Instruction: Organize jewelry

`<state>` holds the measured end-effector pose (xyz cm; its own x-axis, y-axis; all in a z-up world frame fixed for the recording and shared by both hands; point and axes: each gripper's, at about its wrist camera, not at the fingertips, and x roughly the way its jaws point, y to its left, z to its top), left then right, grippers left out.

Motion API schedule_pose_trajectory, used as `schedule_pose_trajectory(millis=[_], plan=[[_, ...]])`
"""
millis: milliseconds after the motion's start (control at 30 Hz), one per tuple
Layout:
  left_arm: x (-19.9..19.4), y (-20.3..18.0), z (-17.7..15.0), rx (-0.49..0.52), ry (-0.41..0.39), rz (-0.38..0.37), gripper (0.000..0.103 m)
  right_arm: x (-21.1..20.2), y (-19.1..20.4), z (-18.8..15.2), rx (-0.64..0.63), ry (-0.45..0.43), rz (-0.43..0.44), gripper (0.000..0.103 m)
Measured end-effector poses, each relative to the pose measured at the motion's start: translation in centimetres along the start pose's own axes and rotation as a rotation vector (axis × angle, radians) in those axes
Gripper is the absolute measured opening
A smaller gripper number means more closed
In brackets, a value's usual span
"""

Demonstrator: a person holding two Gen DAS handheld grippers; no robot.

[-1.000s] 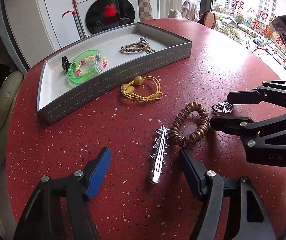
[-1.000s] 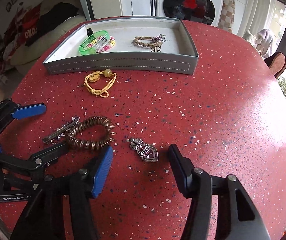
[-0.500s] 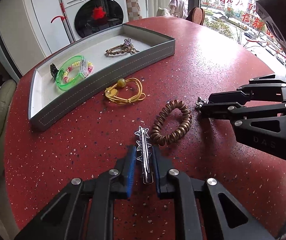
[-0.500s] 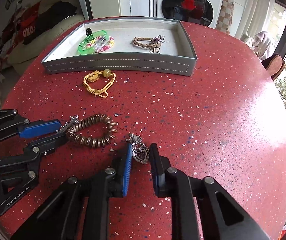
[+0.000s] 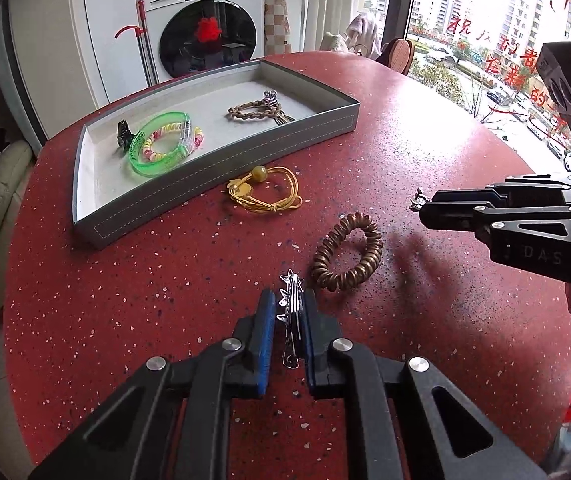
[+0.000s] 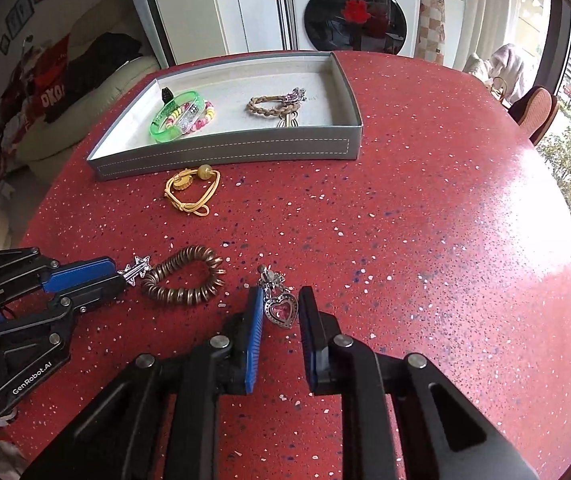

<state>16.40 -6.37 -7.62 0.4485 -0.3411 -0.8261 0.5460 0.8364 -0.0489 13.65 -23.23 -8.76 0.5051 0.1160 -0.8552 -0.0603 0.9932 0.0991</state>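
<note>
Left wrist view had the left gripper (image 5: 289, 316) squeezed nearly closed on the hair clip (image 5: 291, 312), a thin silver bar w/ spiky star shapes, held by its rear half and sticking out toward the tray (image 5: 221, 184). Whether it had fully cleared the table (image 5: 125, 280) I couldn't tell. Right gripper (image 6: 279, 312) had its pads drawn in tight around the heart pendant (image 6: 281, 308), sparkly metal rim, pink stone, small charm cluster on top; contact on the pad nearer the window looked slim.

Risks, my read: clip was hard, slick metal pinched edge-on, so it could've twisted or shot out if the grip eased. The pendant was tiny w/ a rounded edge and could've slipped out, dangling charm swinging. Coil hair tie (image 5: 347, 256), bronze, springy, lay just beside the clip tip on the side away from the tray, so a star point might've snagged it on lifting.

Nearer the tray lay the yellow cord bracelet (image 5: 265, 194) w/ a bead, just outside its front wall. Inside: green plastic bangle (image 5: 161, 144), glossy, and a braided bracelet (image 5: 257, 110), rope-like. The two carried pieces were well short of the tray, and crowding both arms over it might've made them bump.
</note>
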Motion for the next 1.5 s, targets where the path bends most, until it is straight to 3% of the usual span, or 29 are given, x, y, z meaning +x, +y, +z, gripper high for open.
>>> schedule_pose_trajectory(millis=[33, 67, 100, 367, 533, 733, 767, 800, 833, 967, 1100, 1267, 1433, 1500], plan=[[-0.1, 0.2, 0.0, -0.007, -0.001, -0.003, 0.031, -0.1, -0.1, 0.0, 0.006, -0.002, 0.003, 0.02], [-0.2, 0.3, -0.1, -0.008, -0.003, -0.002, 0.019, -0.2, -0.2, 0.1, 0.01, -0.004, 0.006, 0.02], [-0.3, 0.4, -0.1, -0.011, 0.0, -0.004, 0.017, -0.2, -0.2, 0.1, 0.014, -0.005, 0.007, 0.02], [-0.8, 1.1, -0.3, -0.042, -0.014, 0.004, 0.017, -0.5, -0.2, -0.1, 0.022, -0.008, 0.02, 0.02], [-2.4, 1.3, -0.5, -0.014, -0.089, 0.063, 0.017, -0.5, 0.0, -0.2, 0.019, -0.007, 0.029, 0.02], [-3.1, 2.8, -0.6, -0.031, -0.061, 0.047, 0.018, -1.0, -0.1, -0.2, 0.034, -0.02, 0.045, 0.02], [-3.1, 2.9, -0.7, -0.043, -0.053, 0.037, 0.026, -1.0, -0.1, -0.2, 0.039, -0.021, 0.051, 0.02], [-3.0, 3.1, -0.8, -0.051, -0.042, 0.035, 0.047, -1.0, -0.1, -0.3, 0.043, -0.021, 0.055, 0.02], [-2.9, 3.0, -0.9, -0.052, -0.026, 0.047, 0.103, -1.0, -0.1, -0.3, 0.043, -0.021, 0.058, 0.02], [-2.0, 2.0, -1.5, 0.021, -0.043, 0.091, 0.103, -1.1, 0.2, -0.4, 0.04, -0.024, 0.063, 0.02], [-0.8, 0.8, -1.3, 0.169, -0.053, 0.108, 0.103, -1.4, 0.2, -0.4, 0.04, -0.028, 0.064, 0.02], [2.1, 0.9, -0.5, 0.357, -0.019, 0.026, 0.103, -1.8, -0.1, -0.5, 0.057, -0.031, 0.063, 0.02], [4.4, 1.7, 0.2, 0.425, 0.04, -0.11, 0.103, -2.3, -0.4, -0.6, 0.077, -0.036, 0.061, 0.02], [5.2, 1.7, -0.1, 0.458, 0.079, -0.142, 0.095, -2.3, -0.5, -0.6, 0.086, -0.035, 0.062, 0.02]])
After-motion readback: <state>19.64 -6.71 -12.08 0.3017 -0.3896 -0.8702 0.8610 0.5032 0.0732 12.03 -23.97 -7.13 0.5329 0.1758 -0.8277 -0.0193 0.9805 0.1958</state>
